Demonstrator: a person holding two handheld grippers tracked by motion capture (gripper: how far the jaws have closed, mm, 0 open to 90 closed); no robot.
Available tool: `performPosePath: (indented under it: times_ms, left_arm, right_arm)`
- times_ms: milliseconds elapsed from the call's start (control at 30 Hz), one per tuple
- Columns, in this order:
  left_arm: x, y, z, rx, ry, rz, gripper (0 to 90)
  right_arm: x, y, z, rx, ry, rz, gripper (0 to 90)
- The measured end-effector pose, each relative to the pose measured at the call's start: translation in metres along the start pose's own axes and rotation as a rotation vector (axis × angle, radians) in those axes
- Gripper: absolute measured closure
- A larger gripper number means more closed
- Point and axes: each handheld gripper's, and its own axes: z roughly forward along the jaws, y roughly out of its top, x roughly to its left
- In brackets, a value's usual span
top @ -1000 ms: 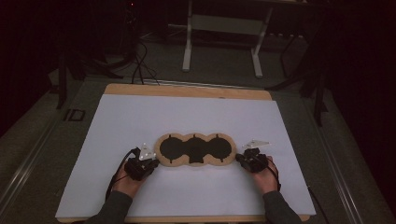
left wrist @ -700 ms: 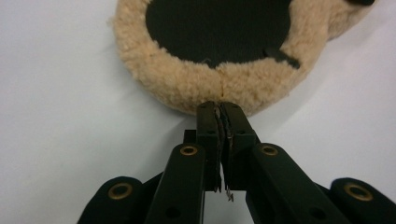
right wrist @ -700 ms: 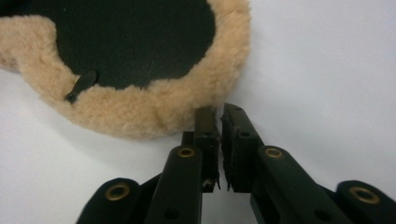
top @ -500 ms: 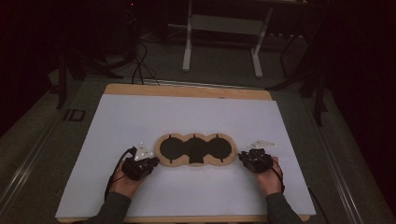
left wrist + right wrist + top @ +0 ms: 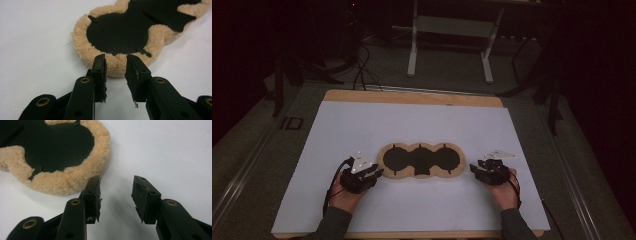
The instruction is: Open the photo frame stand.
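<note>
Fleece lies between your two claws: the tan three-lobed sheepskin pad with black underside rests flat on the white table sheet, its long axis running claw to claw. Your left gripper has just been opening, its jaws parted with the pad's rim just ahead between the tips, not pinched. Your right gripper has also just been opening, with nothing between the jaws; the pad sits ahead and left. Both ends are equally near, with open sheet all round.
</note>
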Motion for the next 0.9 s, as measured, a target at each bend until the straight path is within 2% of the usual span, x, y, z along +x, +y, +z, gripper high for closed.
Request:
performPosePath:
  times_ms: [167, 367, 500, 667, 800, 900]
  left_arm:
    - [0.0, 0.001, -0.003, -0.025, 0.013, -0.021, 66.4]
    - [-0.003, 0.001, -0.005, -0.044, -0.013, -0.045, 63.0]
    - [-0.013, 0.003, -0.003, -0.058, -0.045, -0.065, 62.3]
    - [-0.029, 0.007, 0.002, -0.079, -0.082, -0.042, 61.6]
    - [-0.039, 0.009, 0.007, -0.082, -0.095, -0.007, 61.7]
    - [-0.041, 0.008, 0.009, -0.083, -0.104, -0.018, 61.9]
  right_arm:
    - [-0.001, 0.0, -0.001, -0.006, 0.029, 0.019, 55.6]
    - [-0.001, 0.0, -0.003, -0.016, 0.036, 0.023, 55.4]
    - [-0.002, 0.0, -0.003, -0.02, 0.03, 0.027, 54.8]
    - [0.0, -0.001, -0.003, -0.02, 0.029, 0.021, 54.3]
    - [-0.002, 0.0, -0.004, -0.034, 0.029, 0.023, 54.2]
    - [-0.003, 0.0, -0.005, -0.038, 0.028, 0.026, 54.3]
